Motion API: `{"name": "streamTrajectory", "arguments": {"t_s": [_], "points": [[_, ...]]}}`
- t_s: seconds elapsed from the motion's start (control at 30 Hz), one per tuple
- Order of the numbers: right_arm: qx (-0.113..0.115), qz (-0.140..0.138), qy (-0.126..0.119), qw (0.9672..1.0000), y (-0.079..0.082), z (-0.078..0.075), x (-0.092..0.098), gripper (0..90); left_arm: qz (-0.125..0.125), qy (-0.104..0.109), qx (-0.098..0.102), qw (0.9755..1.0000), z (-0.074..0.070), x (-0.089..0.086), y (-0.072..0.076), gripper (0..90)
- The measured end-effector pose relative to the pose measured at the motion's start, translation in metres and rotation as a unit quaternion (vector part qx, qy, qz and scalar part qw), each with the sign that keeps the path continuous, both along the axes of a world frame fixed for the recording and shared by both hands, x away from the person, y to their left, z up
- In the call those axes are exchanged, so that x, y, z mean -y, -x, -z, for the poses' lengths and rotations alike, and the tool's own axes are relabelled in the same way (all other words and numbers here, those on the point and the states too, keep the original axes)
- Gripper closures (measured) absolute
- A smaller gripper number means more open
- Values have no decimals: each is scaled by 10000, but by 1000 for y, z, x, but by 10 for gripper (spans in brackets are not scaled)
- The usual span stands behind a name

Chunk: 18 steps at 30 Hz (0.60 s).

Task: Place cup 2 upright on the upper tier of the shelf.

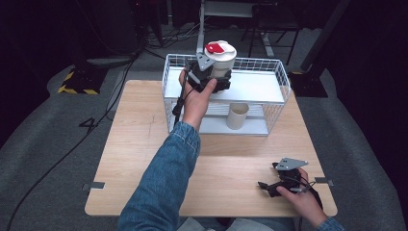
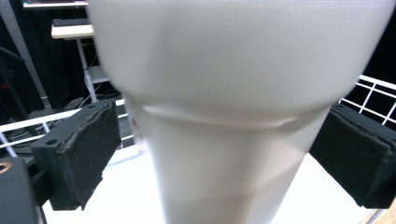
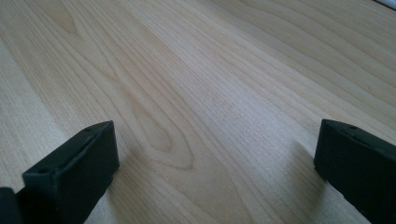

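Note:
A white cup (image 1: 222,58) with a white lid and a red tab stands upright on the top shelf of a white wire rack (image 1: 284,82). My left gripper (image 1: 214,79) reaches around the cup's lower part. In the left gripper view the cup (image 2: 224,116) stands between the two black pads (image 2: 86,154), with a narrow gap on the left side, so the gripper is open. My right gripper (image 1: 265,186) rests low at the table's near right. Its jaws (image 3: 215,163) are wide apart over bare wood.
A cream cup (image 1: 237,115) stands on the rack's lower shelf. The rack sits at the far middle of the wooden table (image 1: 134,159). Cables and a yellow-and-black striped base (image 1: 77,82) lie on the grey floor at the left.

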State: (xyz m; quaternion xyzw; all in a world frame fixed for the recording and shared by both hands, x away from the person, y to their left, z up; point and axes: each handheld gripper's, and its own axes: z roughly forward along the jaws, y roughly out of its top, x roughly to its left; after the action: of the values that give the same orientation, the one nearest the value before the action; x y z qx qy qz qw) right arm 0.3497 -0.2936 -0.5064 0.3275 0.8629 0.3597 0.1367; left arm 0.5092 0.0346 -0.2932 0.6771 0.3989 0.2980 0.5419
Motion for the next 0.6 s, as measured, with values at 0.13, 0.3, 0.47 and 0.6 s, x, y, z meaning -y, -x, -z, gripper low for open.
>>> {"name": "streamTrajectory", "arguments": {"t_s": [0.13,0.3,0.47,0.6], "points": [[2,0,1,10000,0,0,0,0,-3,-39,0,10000,-1,-5,5,52],[4,0,-1,10000,0,0,0,0,9,-83,49,10000,-5,-11,14,63],[4,10,7,10000,1,0,0,0,103,-142,80,9998,-10,-20,27,67],[3,9,6,10000,1,0,0,0,158,-182,151,9996,-15,-26,41,69]]}}
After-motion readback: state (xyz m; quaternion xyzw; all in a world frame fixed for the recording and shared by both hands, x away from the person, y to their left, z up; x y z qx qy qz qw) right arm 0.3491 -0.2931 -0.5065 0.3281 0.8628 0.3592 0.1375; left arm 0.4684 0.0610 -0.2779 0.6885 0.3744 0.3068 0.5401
